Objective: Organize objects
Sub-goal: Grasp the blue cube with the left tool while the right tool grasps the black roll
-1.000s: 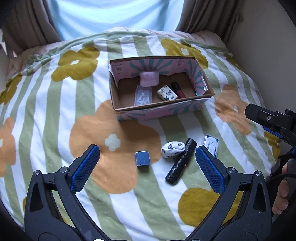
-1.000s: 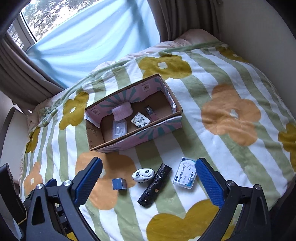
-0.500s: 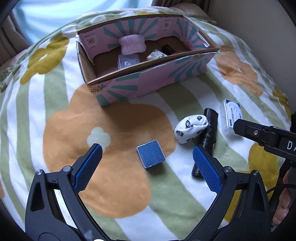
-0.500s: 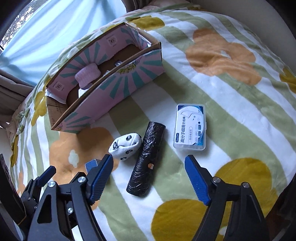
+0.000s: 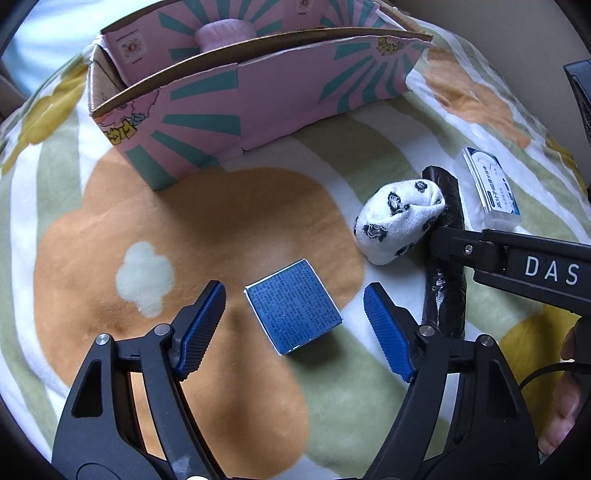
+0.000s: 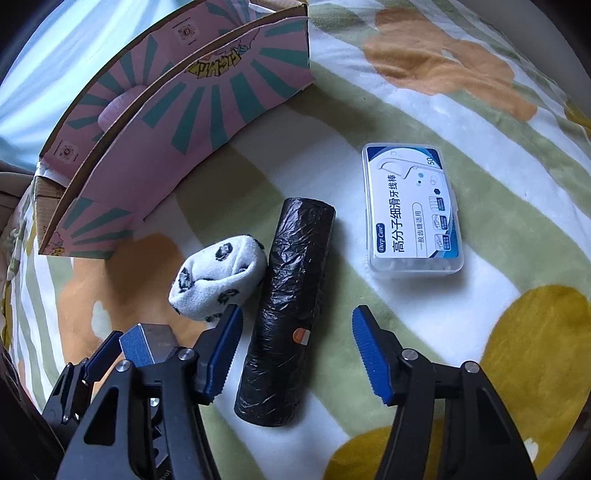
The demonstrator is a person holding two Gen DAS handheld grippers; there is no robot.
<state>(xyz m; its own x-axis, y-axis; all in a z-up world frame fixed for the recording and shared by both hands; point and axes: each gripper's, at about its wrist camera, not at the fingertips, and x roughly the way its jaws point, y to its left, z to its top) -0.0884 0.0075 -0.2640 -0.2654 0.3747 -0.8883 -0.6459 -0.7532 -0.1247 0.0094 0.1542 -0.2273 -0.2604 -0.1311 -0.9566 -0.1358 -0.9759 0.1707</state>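
The left tool (image 5: pixel 293 319) is low over the blanket (image 5: pixel 207 229) of the bed, with its two blue fingers apart, one on each side of the small blue box (image 5: pixel 293 304). The box lies on an orange flower of the blanket; the fingers (image 5: pixel 201 328) do not touch it — there is a gap on both sides.

The right tool (image 6: pixel 295 349) is also spread wide. Between its fingers lies the near part of the black roll of bags (image 6: pixel 286 306), flat on the blanket and pointing away from the camera. The left finger (image 6: pixel 221 350) of this tool is close to the roll, but I cannot tell if it touches; the right finger stands apart from it.

The rolled white sock (image 6: pixel 218 282) with dark panda marks lies against the roll on its left side, touching it. On the other side of the roll, a little apart, lies the clear floss pick case (image 6: pixel 412 208) with a blue and white label.

Behind all these things stands the pink cardboard box (image 5: pixel 258 99) with teal rays, open at the top. Inside it a pink soft thing (image 5: pixel 223 33) shows over the front wall — the rest of the inside is hidden.

In the left wrist view a part of the person's hand (image 5: pixel 565 402) shows at the right edge, under the right tool's arm.
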